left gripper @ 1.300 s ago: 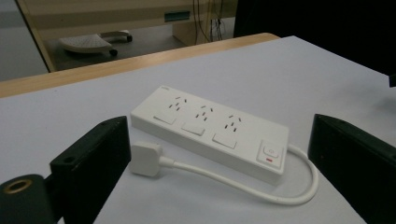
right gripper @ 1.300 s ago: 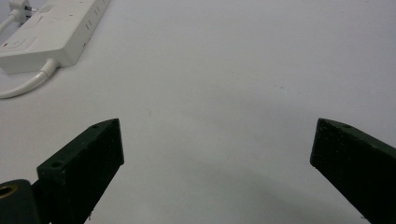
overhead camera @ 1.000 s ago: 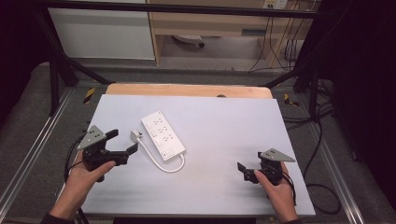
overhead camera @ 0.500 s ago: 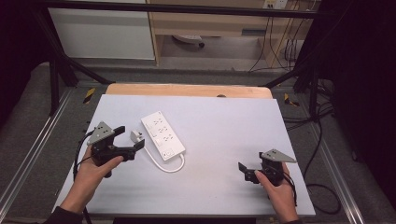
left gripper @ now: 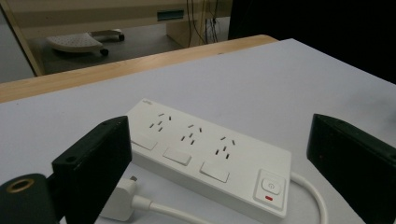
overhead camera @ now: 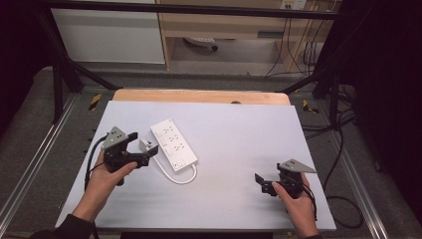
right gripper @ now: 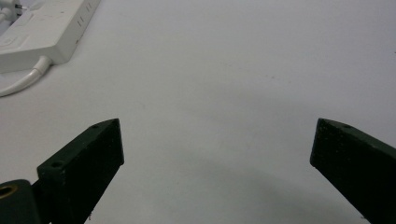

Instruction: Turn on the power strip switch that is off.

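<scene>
A white power strip [overhead camera: 173,143] with three sockets and a red-marked switch lies left of centre on the pale table [overhead camera: 244,129]. Its short cable [overhead camera: 181,178] loops round to a white plug [overhead camera: 146,145] lying beside it. My left gripper [overhead camera: 143,143] is open, its jaws wide on either side of the plug, not touching it. In the left gripper view the strip [left gripper: 210,158] lies just past the open gripper [left gripper: 219,140], and the plug [left gripper: 119,203] rests close to the left-hand jaw. My right gripper [overhead camera: 263,183] is open and holds nothing, low at the front right; in its own view the gripper [right gripper: 219,135] is over bare table, with the strip [right gripper: 42,28] far left.
A wooden strip [overhead camera: 199,95] runs along the table's far edge. Black frame legs [overhead camera: 64,74] and metal rails flank the table. Cables [overhead camera: 343,149] hang off the right side. White cabinets and a shelf stand behind on the floor.
My left gripper has moved right and forward from the table's left part until its open jaws flank the plug. The right gripper and the power strip have stayed put.
</scene>
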Demonstrator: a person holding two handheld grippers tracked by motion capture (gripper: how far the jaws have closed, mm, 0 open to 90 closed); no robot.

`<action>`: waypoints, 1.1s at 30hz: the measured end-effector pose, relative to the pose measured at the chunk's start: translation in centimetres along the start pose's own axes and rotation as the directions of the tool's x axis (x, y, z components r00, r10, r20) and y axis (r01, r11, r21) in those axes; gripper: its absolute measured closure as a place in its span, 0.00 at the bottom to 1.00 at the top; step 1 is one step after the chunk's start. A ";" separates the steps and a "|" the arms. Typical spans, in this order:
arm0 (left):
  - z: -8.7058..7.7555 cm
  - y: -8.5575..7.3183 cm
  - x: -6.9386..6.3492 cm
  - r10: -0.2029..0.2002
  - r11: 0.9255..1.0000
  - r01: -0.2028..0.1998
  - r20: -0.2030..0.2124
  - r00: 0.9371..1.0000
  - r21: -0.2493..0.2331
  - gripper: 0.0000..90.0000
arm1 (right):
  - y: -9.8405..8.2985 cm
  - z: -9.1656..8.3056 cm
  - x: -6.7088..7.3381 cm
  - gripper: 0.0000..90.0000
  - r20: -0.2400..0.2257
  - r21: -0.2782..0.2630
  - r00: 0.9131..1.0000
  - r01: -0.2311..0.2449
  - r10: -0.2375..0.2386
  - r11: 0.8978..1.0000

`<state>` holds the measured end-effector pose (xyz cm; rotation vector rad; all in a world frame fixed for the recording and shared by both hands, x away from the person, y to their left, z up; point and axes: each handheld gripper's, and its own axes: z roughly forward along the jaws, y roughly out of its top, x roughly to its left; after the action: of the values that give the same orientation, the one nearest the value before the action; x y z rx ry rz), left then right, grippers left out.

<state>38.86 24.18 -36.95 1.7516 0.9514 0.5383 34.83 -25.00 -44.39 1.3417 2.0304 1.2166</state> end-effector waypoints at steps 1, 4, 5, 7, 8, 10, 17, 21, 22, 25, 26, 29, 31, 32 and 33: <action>0.1 0.0 0.0 -0.001 1.000 0.001 -0.002 1.000 0.001 0.08 | 0.0 0.0 0.0 0.04 0.000 0.001 1.000 -0.001 0.001 1.000; 0.4 -0.1 0.1 -0.017 1.000 0.017 -0.011 1.000 0.008 0.08 | 0.0 0.0 0.0 0.04 -0.002 0.002 1.000 -0.002 0.002 1.000; 0.5 -0.1 0.2 -0.028 1.000 0.028 -0.010 1.000 0.005 0.08 | 0.0 0.0 0.0 0.04 -0.003 0.002 1.000 -0.002 0.002 1.000; 0.6 -0.2 0.2 -0.040 0.999 0.040 -0.005 0.999 0.003 0.08 | 0.0 0.1 0.0 0.04 -0.004 0.004 1.000 -0.001 0.001 1.000; 0.6 -0.2 0.2 -0.040 0.999 0.040 -0.005 0.999 0.003 0.08 | 0.0 0.1 0.0 0.04 -0.006 0.008 1.000 -0.002 0.003 1.000; 0.9 -0.3 0.3 -0.034 0.999 0.034 -0.012 0.999 0.010 0.08 | 0.0 0.3 0.1 0.04 -0.011 0.015 1.000 0.000 0.000 1.000; 1.6 -0.4 0.6 -0.028 0.999 0.029 -0.031 0.999 0.024 0.08 | 0.0 0.2 0.1 0.04 -0.011 0.012 1.000 -0.001 0.001 1.000; 1.8 -0.5 0.7 -0.027 0.999 0.028 -0.035 0.999 0.027 0.08 | 0.0 0.1 0.0 0.04 -0.012 0.012 1.000 -0.003 0.003 1.000; 1.8 -0.5 0.7 -0.026 0.999 0.027 -0.036 0.999 0.030 0.08 | 0.0 0.1 0.0 0.04 -0.012 0.011 1.000 -0.003 0.003 1.000; 2.1 -0.5 0.8 -0.026 0.999 0.028 -0.039 0.999 0.033 0.09 | 0.0 0.1 0.0 0.04 -0.011 0.008 1.000 -0.004 0.004 1.000; 2.1 -0.5 0.8 -0.026 0.999 0.028 -0.039 0.999 0.033 0.09 | 0.0 0.1 0.0 0.04 -0.011 0.008 1.000 -0.004 0.004 1.000; 2.3 -0.5 0.9 -0.030 0.999 0.032 -0.046 0.998 0.035 0.09 | 0.0 0.1 0.0 0.03 -0.013 0.010 1.000 -0.005 0.005 1.000; 2.4 -0.5 0.9 -0.031 0.999 0.033 -0.048 0.998 0.035 0.09 | 0.0 0.2 0.0 0.03 -0.015 0.011 1.000 -0.006 0.006 1.000; 2.4 -0.5 0.9 -0.031 0.999 0.033 -0.047 0.998 0.037 0.09 | 0.0 0.2 0.0 0.03 -0.014 0.010 1.000 -0.004 0.004 1.000; 2.6 -0.5 0.9 -0.029 0.999 0.031 -0.049 0.998 0.039 0.09 | 0.1 0.2 0.1 0.03 -0.015 0.010 1.000 -0.005 0.005 1.000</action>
<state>41.07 23.49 -38.45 1.7634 1.0271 0.5476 34.96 -24.87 -44.44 1.3470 2.0470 1.2237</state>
